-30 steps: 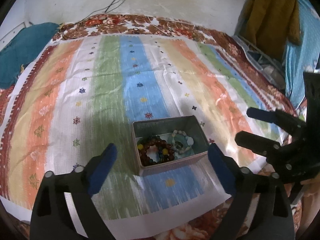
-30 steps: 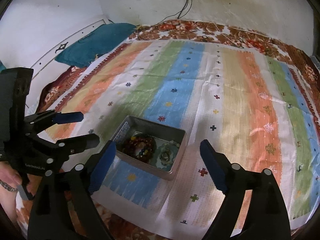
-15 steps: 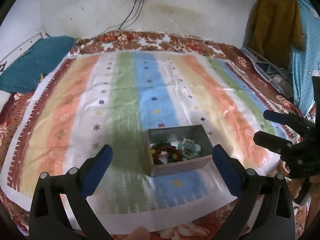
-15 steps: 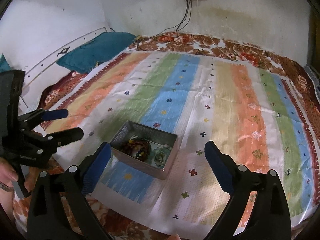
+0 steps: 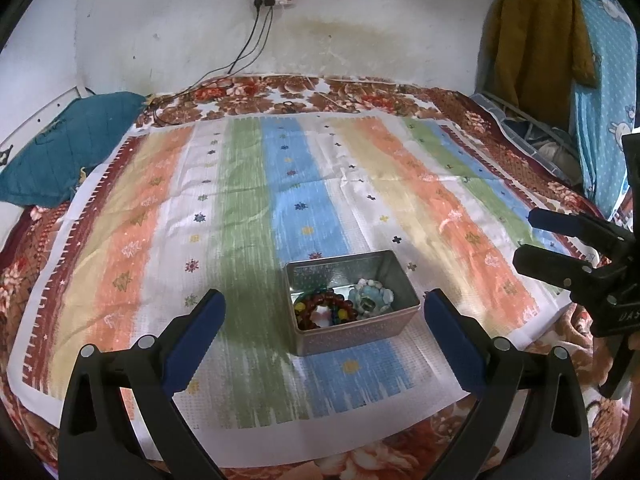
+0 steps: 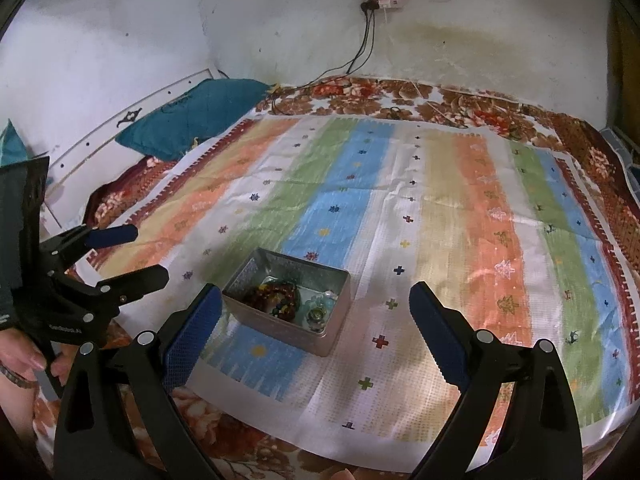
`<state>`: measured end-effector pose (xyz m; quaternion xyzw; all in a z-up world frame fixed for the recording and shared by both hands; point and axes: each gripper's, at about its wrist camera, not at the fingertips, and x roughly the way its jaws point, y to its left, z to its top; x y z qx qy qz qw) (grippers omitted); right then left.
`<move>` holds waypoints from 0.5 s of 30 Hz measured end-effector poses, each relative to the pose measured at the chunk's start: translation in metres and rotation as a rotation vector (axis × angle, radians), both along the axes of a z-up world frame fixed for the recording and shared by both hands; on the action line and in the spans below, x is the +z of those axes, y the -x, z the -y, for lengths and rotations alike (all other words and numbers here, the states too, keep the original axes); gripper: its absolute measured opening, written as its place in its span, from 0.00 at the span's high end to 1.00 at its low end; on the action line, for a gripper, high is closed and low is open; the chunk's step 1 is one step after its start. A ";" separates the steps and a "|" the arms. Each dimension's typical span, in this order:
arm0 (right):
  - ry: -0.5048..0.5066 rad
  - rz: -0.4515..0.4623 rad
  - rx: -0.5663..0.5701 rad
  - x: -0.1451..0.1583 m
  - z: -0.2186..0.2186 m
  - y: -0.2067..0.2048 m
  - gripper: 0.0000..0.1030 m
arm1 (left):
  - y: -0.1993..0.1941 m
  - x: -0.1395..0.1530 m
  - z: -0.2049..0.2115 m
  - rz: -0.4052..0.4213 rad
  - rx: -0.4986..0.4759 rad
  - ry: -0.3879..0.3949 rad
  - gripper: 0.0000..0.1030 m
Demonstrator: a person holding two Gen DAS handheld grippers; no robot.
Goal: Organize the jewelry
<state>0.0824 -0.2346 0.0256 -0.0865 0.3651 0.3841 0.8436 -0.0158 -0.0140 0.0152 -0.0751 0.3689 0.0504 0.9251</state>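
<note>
A silver metal tin (image 5: 356,330) (image 6: 280,326) stands open on the striped cloth near the bed's front edge. In it lie a dark red bead bracelet (image 5: 326,310) (image 6: 276,298) and a pale blue bead bracelet (image 5: 370,298) (image 6: 318,310). My left gripper (image 5: 324,316) is open and empty, held back from the tin and above it. My right gripper (image 6: 316,306) is open and empty too, also back from the tin. Each gripper shows at the edge of the other's view, the right one (image 5: 532,240) and the left one (image 6: 148,254).
A striped cloth (image 5: 280,208) covers a floral bedspread (image 5: 360,100). A teal pillow (image 5: 60,152) lies at the back left. Cables (image 5: 248,52) hang from a wall socket. Clothes (image 5: 532,52) hang at the right.
Both grippers have pulled back and up from the tin, so it looks smaller and more of the bed and wall shows. The jaws stay open. The tin and bracelets have not moved.
</note>
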 end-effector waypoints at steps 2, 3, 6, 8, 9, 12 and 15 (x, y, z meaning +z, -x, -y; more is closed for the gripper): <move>0.002 0.006 0.004 0.000 0.000 0.001 0.07 | 0.000 0.000 0.001 0.001 -0.010 -0.002 0.05; 0.004 0.009 0.006 0.001 0.000 0.001 0.07 | 0.000 0.000 0.002 0.001 -0.013 -0.007 0.05; 0.010 0.014 0.010 0.001 -0.002 0.002 0.07 | -0.001 0.001 0.005 0.001 -0.020 -0.018 0.05; 0.006 0.015 0.009 0.001 -0.002 0.003 0.07 | -0.001 0.000 0.006 0.001 -0.017 -0.025 0.05; 0.004 0.016 0.009 0.002 -0.002 0.003 0.07 | -0.001 0.000 0.006 0.000 -0.014 -0.027 0.05; 0.000 0.016 0.008 0.002 -0.001 0.003 0.07 | 0.000 0.000 0.004 0.005 -0.012 -0.015 0.05; 0.000 0.016 0.008 0.002 -0.001 0.003 0.07 | 0.001 0.001 0.003 0.014 -0.009 0.002 0.05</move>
